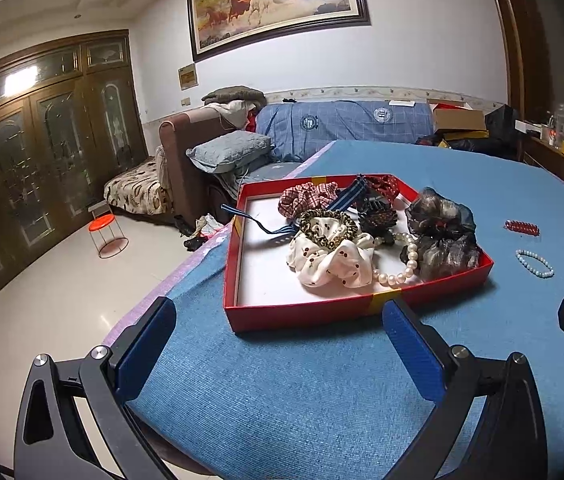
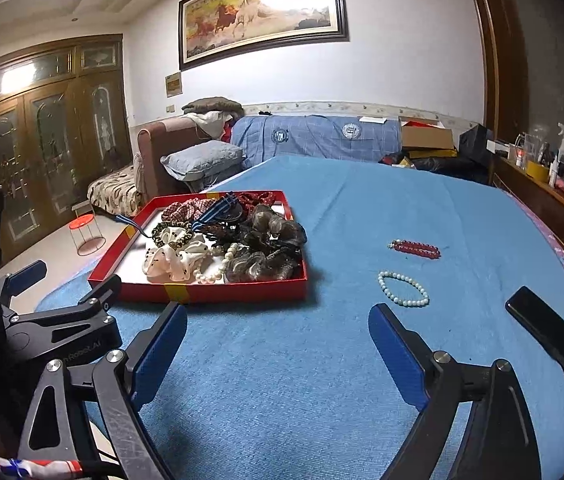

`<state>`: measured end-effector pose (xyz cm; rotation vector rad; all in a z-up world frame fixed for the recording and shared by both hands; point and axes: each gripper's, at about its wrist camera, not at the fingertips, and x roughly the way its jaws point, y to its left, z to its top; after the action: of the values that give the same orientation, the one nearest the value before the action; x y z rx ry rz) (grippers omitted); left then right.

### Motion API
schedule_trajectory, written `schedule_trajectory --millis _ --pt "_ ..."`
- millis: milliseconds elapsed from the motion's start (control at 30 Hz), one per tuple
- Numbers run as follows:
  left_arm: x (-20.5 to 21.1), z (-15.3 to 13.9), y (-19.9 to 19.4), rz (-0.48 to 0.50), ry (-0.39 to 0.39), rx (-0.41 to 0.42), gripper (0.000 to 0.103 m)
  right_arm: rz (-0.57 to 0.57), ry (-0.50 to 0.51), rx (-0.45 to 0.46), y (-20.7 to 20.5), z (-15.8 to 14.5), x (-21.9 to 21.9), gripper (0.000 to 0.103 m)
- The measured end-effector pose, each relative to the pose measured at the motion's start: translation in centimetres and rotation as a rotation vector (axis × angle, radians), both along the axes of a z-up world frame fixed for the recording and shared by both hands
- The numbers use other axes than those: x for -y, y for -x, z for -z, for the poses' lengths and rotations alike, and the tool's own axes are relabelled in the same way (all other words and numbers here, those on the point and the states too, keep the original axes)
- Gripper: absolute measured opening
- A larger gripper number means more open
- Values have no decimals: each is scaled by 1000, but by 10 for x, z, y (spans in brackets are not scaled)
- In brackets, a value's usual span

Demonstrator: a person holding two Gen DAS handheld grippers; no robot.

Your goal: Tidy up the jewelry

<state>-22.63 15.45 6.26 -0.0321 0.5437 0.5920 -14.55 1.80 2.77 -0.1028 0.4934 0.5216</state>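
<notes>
Red tray (image 1: 310, 314), shallow, white-lined, with a yellow tape patch on its near wall, sits on the blue-covered table (image 1: 322, 380). Contents, heaped toward its right and far side: white scrunchie with small red cherries (image 1: 334, 260); leopard-print scrunchie (image 1: 328, 226) lying on top of the white one; red-and-white checked scrunchie (image 1: 306, 198) behind them; blue-and-white striped ribbon (image 1: 266, 226) trailing over the tray's left wall; dark sheer scrunchies (image 1: 442, 228) piled at the right end, partly overhanging the rim; pearl necklace (image 1: 402, 268) curving along the near-right corner between the white scrunchie and the dark pile; a red patterned piece (image 1: 384, 184) at the far edge. The tray's left half shows bare white lining. Outside the tray, to its right on the cloth: red bead bracelet (image 2: 416, 249), lying flattened; white bead bracelet (image 2: 402, 288), nearer, in an open loop; the two apart from each other and well apart from the tray. Black phone (image 2: 546, 332) lies at the table's right edge. Left gripper (image 1: 278, 348): blue-padded fingers spread wide, nothing between them, set before the tray's near wall. Right gripper (image 2: 278, 344): fingers likewise spread and holding nothing, over bare cloth between the tray and the white bead bracelet. Background: sofa (image 1: 342, 124) with blue cover, framed horse painting (image 1: 278, 0), wooden cabinet doors (image 1: 42, 140), orange stool (image 1: 106, 236).
</notes>
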Motion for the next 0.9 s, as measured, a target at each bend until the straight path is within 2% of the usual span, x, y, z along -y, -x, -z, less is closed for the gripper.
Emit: schedule_trajectory --millis 900 --pt "-2 6 -1 4 6 -15 103 5 14 -34 -2 4 -5 96"
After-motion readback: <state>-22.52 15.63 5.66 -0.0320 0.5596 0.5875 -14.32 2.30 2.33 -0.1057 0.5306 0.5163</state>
